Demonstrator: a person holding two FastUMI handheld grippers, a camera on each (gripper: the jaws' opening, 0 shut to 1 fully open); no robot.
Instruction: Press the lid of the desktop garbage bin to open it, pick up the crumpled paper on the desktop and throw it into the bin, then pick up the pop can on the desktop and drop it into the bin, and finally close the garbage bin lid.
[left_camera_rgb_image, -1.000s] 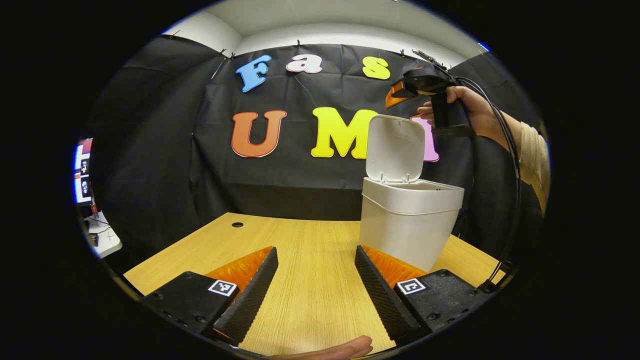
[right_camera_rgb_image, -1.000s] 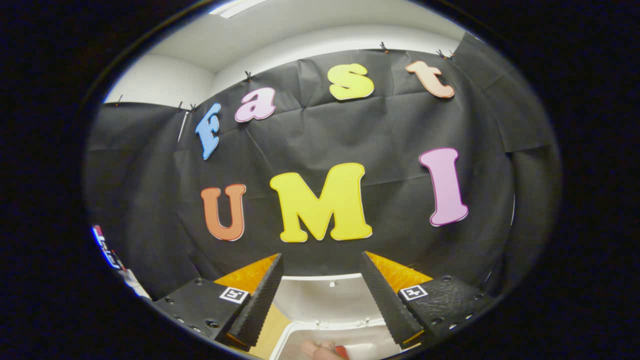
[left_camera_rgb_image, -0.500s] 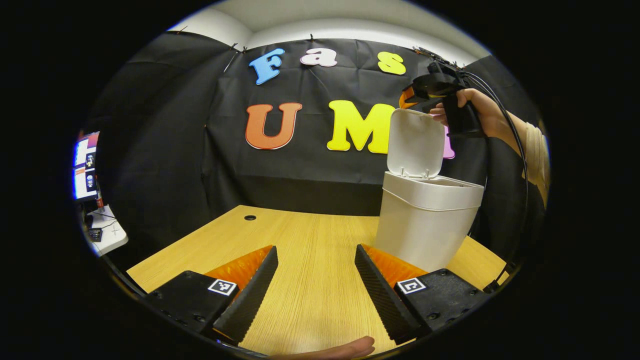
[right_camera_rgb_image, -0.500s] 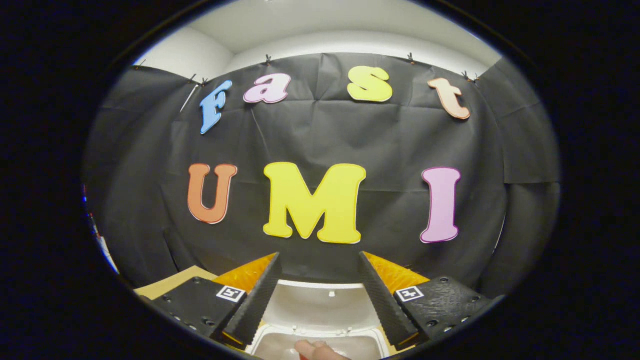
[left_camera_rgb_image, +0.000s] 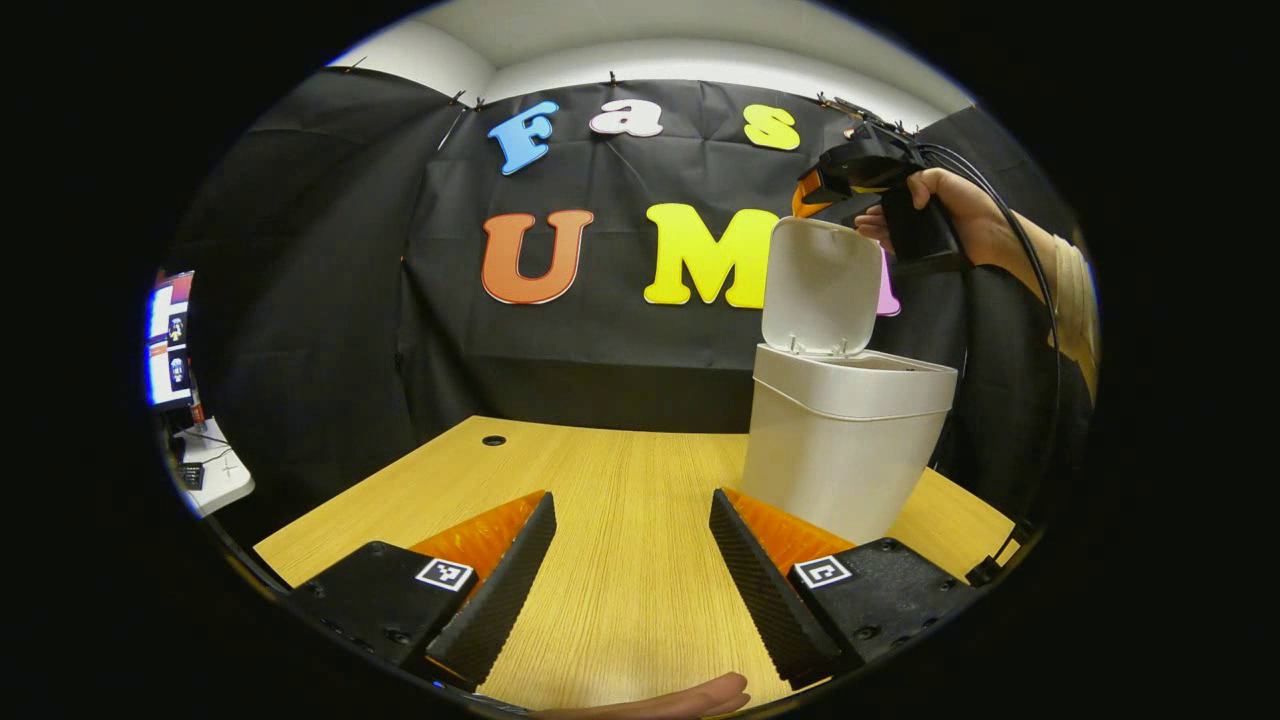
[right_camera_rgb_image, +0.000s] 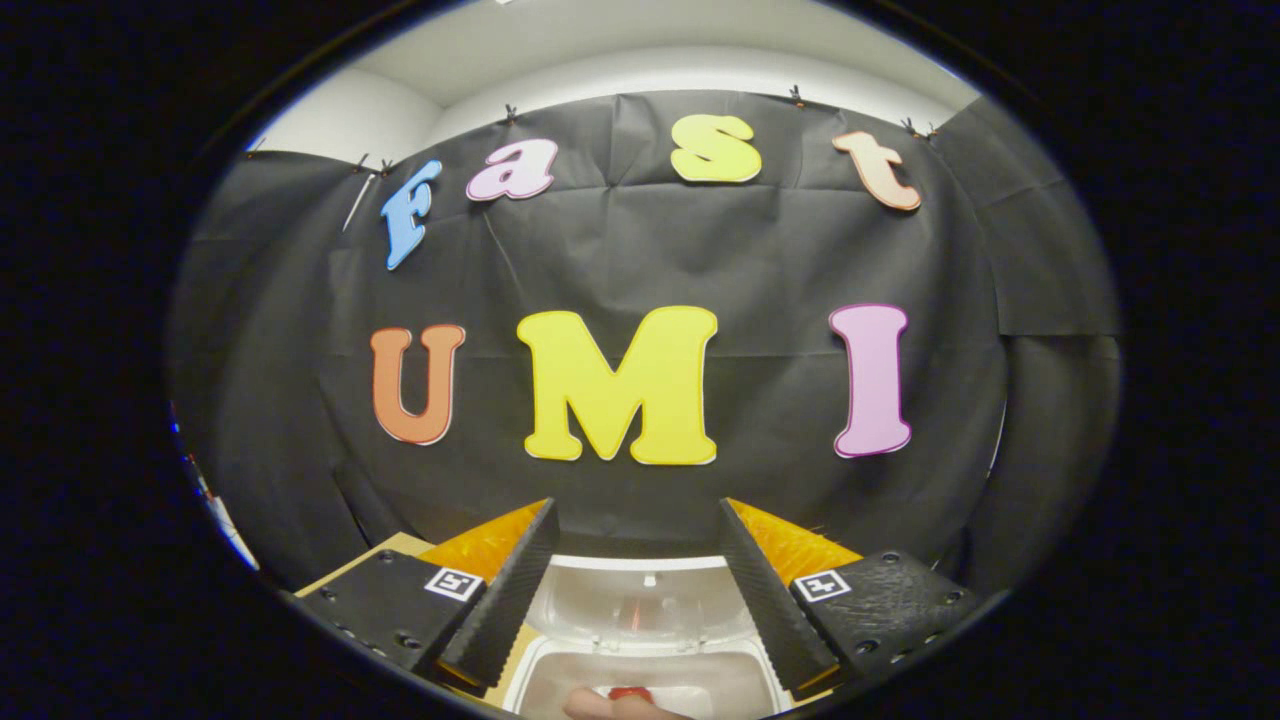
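Hovering right gripper (left_camera_rgb_image: 822, 196), bin (left_camera_rgb_image: 845, 440) lid (left_camera_rgb_image: 822, 287) upright

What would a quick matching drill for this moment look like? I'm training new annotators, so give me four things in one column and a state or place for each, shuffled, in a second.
Things:
1. bin lid
2. left gripper
3. right gripper
4. desk

States or places:
A. held above the open bin, fingers apart
B. tipped up, standing open
C. low over the wood, fingers apart, nothing between them
D. bare wood with a small round hole near its far edge

Pairs: 1-B, 2-C, 3-A, 4-D
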